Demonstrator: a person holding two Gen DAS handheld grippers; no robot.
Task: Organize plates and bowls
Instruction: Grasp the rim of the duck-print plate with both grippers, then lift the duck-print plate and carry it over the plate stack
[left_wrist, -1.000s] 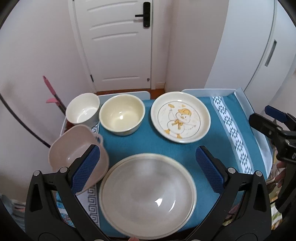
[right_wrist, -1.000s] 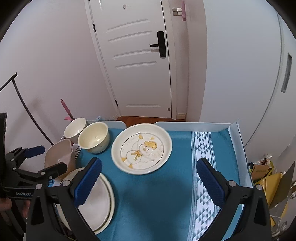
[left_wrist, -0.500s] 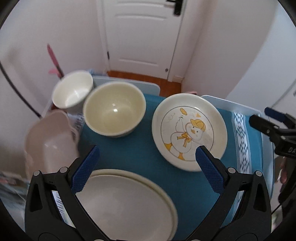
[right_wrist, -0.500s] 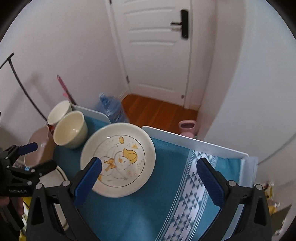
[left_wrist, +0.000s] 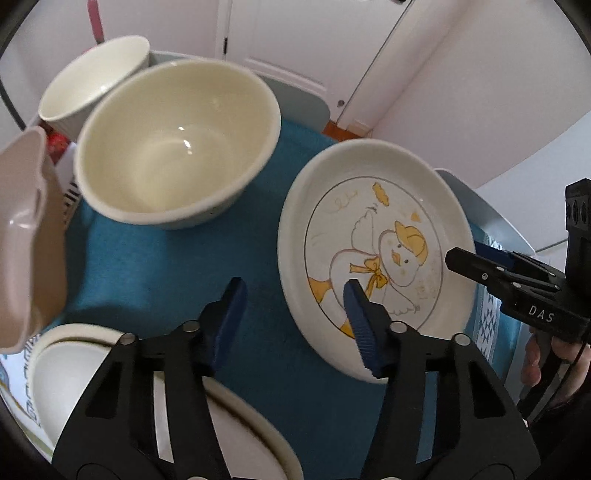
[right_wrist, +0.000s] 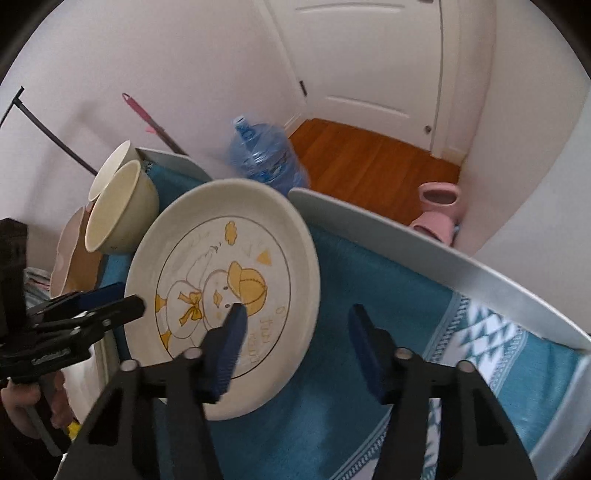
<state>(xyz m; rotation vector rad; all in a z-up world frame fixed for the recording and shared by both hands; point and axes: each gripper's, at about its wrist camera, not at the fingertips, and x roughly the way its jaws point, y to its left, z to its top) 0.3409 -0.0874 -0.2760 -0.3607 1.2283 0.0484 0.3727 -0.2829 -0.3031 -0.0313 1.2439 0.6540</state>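
duck plate (left_wrist: 373, 236) on blue cloth (left_wrist: 155, 266), left claw (left_wrist: 295, 295) and right claw (right_wrist: 295, 325) both apart, straddling its opposite rims

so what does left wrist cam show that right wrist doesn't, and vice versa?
Left wrist only: the large plain cream plate at the near edge, and the inside of the cream ceramic bowl.

Right wrist only: the blue water jug, pink slippers and wooden floor beyond the table.

Both: the duck-print cream plate, with the left gripper and right gripper each open astride its rim, and the teal tablecloth.
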